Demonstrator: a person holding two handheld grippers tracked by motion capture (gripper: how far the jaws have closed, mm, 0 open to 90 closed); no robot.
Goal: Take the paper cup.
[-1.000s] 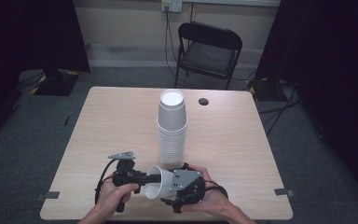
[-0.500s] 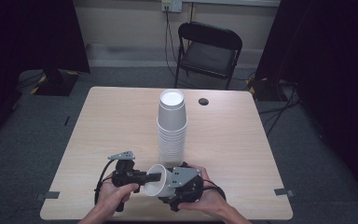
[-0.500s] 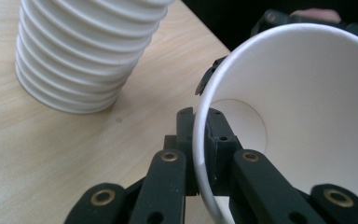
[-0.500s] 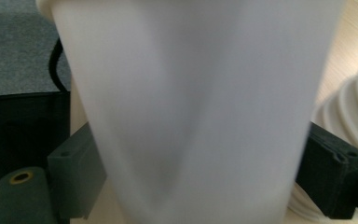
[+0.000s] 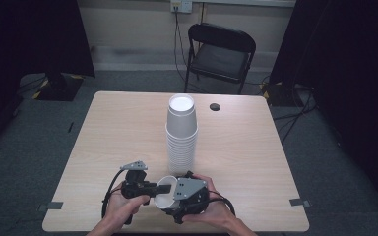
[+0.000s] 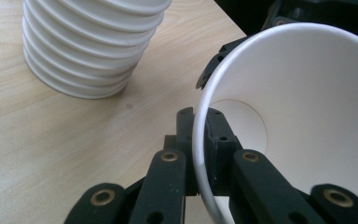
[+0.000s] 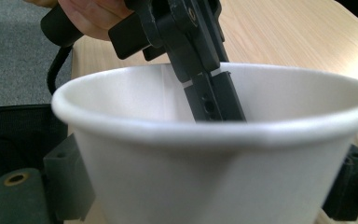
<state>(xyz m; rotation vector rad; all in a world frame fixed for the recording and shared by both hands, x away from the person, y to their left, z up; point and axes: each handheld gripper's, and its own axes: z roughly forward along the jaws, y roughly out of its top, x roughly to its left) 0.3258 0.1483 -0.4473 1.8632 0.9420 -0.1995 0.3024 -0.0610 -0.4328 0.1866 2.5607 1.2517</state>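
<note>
Paper cup (image 5: 163, 194), white, single, lying on its side at the lower centre of the high view, between the two grippers and near the front edge of the surface (image 5: 118, 128). Its open mouth faces the left of that frame. Left gripper (image 5: 161, 188): jaws pinched narrow on the cup's rim, one jaw inside the wall and one outside, as the left gripper view shows at its lower centre (image 6: 200, 154). Right gripper (image 5: 174, 199): jaws have just been opening and now stand wide on either side of the cup's body; in the right gripper view the cup (image 7: 214, 158) sits between the two black pads at the lower left and lower right of the frame, and whether the pads touch its wall cannot be told. In that view the left gripper (image 7: 214, 98) reaches down from the upper centre onto the far rim, with a hand (image 7: 93, 16) at the upper left.

One stack of cups (image 5: 181, 130), white, stands upright mouth-down at the centre of the high view, apart from the held cup; about ten nested rims can be counted, the exact number uncertain. The same stack occupies the upper left of the left gripper view (image 6: 84, 46).

One small dark round object (image 5: 215, 106) lies on the surface to the upper right of the stack. One black folding chair (image 5: 220, 54) stands beyond the surface at the upper centre.
</note>
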